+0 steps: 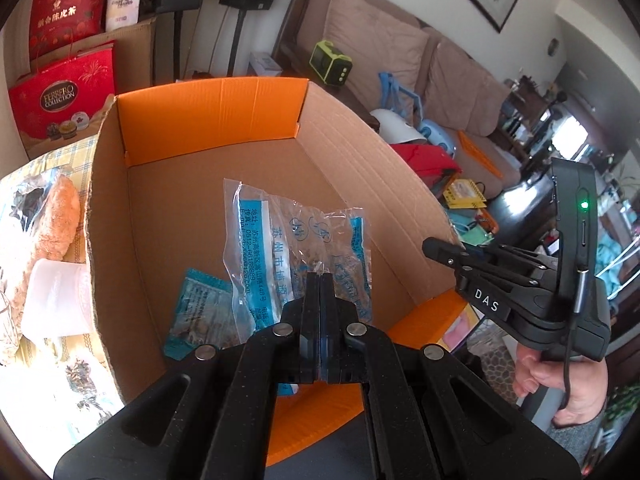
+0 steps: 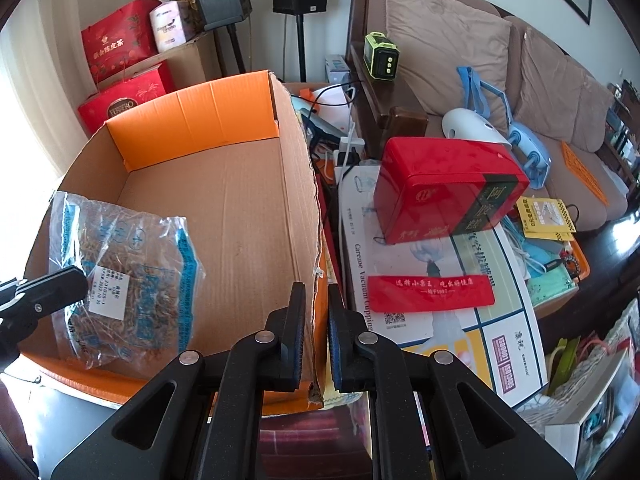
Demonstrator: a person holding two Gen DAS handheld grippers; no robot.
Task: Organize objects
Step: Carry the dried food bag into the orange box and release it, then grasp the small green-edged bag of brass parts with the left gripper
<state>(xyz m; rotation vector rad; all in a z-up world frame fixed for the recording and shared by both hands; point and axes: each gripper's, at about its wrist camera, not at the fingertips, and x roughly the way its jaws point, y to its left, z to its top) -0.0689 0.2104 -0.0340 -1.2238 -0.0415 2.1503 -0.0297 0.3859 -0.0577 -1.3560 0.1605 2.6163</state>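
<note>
**Holding a bag over the box, steadying its wall**

Looking down now into the big cardboard box (image 1: 256,184), orange flaps at the far end, brown floor mostly bare. It fills the space ahead of both claws.

Right of the right claw (image 2: 316,292), outside the box, lies a flat white carton (image 2: 452,280), and on top of it a red tin (image 2: 444,188), further off and to the right of the tips. A red strip (image 2: 430,294) lies on the carton just right of the claw. Behind all that, the brown sofa (image 2: 480,40).

Now the grips. Right claw: jaws drawn in on the box's near right wall, one finger inside, one outside, the cardboard edge pinched between them. A hand (image 1: 560,380) grips its handle, seen from the left camera.

Left claw (image 1: 321,280): jaws pressed together, clamped on the lower edge of a clear plastic bag (image 1: 288,240) with blue print and brownish filling. The bag stands up ahead of the tips, inside the box's outline; whether it touches the floor, I cannot tell. From the right camera the same bag (image 2: 128,272) sits at the box's left side, well left of the right claw.

Smallest of all: a teal packet (image 1: 196,312) on the box floor, just left of the left claw's tips, partly under the bag.
</note>
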